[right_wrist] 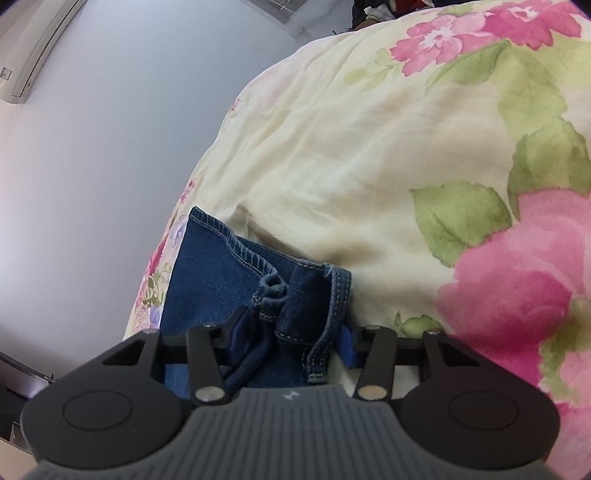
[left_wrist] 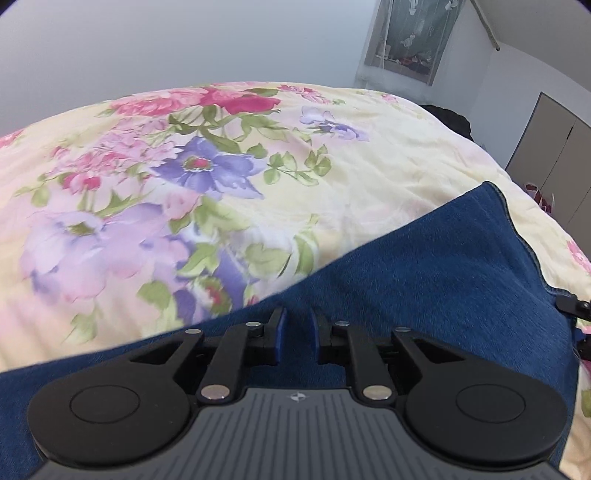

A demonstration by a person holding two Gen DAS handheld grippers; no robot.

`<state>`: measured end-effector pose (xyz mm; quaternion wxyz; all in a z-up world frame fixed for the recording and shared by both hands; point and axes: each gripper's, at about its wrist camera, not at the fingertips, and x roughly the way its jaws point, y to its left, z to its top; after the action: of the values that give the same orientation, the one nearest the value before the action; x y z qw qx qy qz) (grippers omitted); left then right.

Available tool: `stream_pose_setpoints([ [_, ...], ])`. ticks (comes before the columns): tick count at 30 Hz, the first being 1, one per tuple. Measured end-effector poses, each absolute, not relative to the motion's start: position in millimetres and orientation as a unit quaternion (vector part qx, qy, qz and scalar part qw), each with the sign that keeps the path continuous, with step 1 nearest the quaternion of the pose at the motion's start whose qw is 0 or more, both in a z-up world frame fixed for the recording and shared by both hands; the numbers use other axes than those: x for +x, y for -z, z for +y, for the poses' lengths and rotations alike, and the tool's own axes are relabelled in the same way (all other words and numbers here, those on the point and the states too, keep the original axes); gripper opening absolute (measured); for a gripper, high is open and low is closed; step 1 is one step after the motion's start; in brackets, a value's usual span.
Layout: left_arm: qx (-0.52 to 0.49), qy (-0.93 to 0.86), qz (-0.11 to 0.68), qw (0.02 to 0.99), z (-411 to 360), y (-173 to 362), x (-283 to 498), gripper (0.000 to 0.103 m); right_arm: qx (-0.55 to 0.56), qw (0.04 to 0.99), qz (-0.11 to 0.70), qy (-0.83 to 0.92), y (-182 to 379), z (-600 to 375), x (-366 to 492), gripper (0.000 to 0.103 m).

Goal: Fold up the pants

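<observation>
Pants (left_wrist: 424, 273) of blue denim lie on a bed (left_wrist: 332, 177) spread with a cream quilt printed in pink and purple flowers. In the left wrist view a broad flat panel of the denim runs from the near left to a corner at the far right, its stitched edge resting on the quilt. The left claw (left_wrist: 297, 334) sits low over this panel with its jaws narrow, a small gap between the blue pads; denim fills the gap from behind, but whether the pads pinch a fold of it cannot be told. At the right edge of that view a bit of the other black claw shows beside the pants' edge.

In the right wrist view the right claw (right_wrist: 291, 338) stands about half open, and a bunched part of the pants (right_wrist: 295, 295), with thick seams and pale stitching, fills the space between its pads (right_wrist: 346, 345). The left pad lies against the cloth and the right pad touches a seam, so the bundle looks gripped. Beyond it a hemmed flap lies flat toward the bed's left edge.

Past the bed are plain pale walls. An air conditioner (right_wrist: 33, 48) hangs high at the left, a curtained window (left_wrist: 410, 33) stands far right, and grey cabinet doors (left_wrist: 554, 155) lie beyond the bed's right side.
</observation>
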<state>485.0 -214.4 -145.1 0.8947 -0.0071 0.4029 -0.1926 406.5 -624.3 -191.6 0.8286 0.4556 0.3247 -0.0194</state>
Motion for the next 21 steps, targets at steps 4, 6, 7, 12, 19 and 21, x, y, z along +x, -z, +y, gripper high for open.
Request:
stream_pose_setpoints([
  [4,0.011,0.178,0.397,0.900,-229.5,150.5,492.8,0.019,0.440,0.837,0.326,0.016,190.0,-621.9,406.4,0.034],
  [6,0.010,0.170,0.395,0.903,-229.9,144.8,489.0,0.018,0.433,0.839,0.329,0.018,185.3,-620.5,406.2,0.031],
  [7,0.011,0.168,0.392,0.904,-229.7,138.5,483.7,0.018,0.431,0.840,0.329,0.018,182.5,-619.6,407.1,0.028],
  [12,0.006,0.215,0.402,0.890,-234.5,115.2,433.3,0.018,0.393,0.862,0.320,0.002,157.0,-611.8,405.1,0.019],
  [19,0.017,0.247,0.418,0.874,-254.6,127.5,370.6,0.015,0.349,0.884,0.309,-0.004,115.1,-595.1,400.1,0.018],
  [21,0.001,0.243,0.428,0.871,-253.6,129.0,366.7,0.013,0.334,0.890,0.310,-0.005,104.1,-586.8,402.6,0.018],
])
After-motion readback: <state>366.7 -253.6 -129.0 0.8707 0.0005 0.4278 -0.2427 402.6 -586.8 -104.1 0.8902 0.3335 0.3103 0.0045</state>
